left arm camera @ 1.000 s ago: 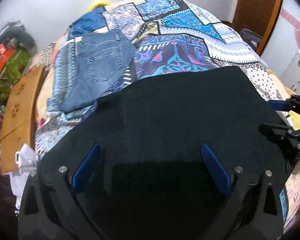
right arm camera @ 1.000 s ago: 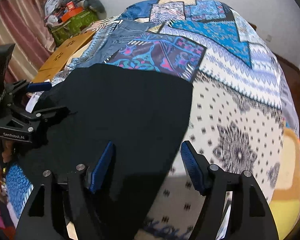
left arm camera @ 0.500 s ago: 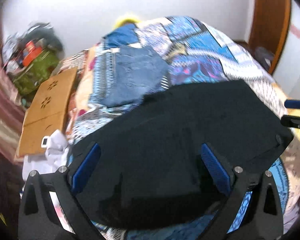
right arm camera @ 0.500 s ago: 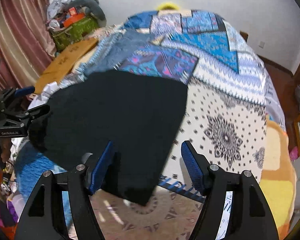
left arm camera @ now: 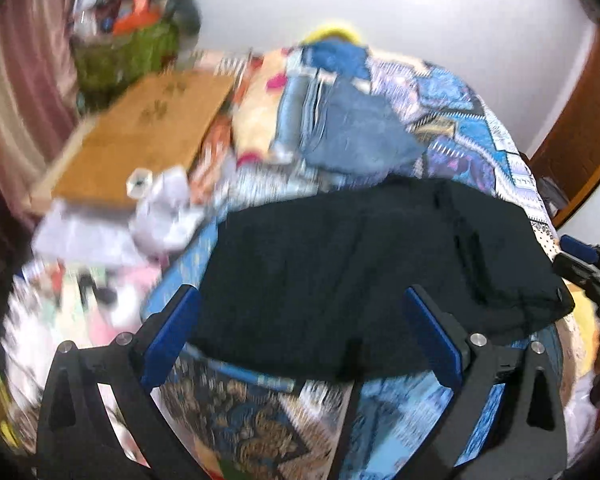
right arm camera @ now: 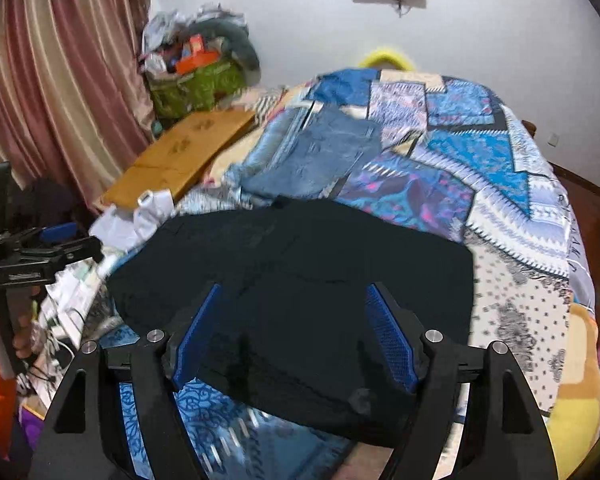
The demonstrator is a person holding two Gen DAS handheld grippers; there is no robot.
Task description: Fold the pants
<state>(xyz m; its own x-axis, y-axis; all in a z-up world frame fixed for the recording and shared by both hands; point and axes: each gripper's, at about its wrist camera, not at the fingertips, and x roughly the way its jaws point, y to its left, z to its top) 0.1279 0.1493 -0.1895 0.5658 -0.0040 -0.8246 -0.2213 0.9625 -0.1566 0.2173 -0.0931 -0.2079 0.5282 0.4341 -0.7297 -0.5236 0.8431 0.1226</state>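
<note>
Patchwork bedspread [right arm camera: 500, 184] carries the folded black pants [right arm camera: 300, 280] near its front edge, both the left gripper [left arm camera: 300, 336] and right gripper [right arm camera: 292, 332] with fingers spread apart above them, folded jeans [right arm camera: 320, 152] lying beyond.

The pants [right arm camera: 300, 280] lie on the bed [right arm camera: 520, 280], near its front edge. Behind them lie jeans [right arm camera: 320, 156]. A board [right arm camera: 184, 156] sits left of the jeans.

A patchwork quilt [right arm camera: 480, 148] covers the bed. Folded jeans [right arm camera: 320, 152] lie on it near its far left corner, a wooden board [right arm camera: 184, 152] just beside its left edge, a green bag [right arm camera: 192, 84] beyond the board
</note>
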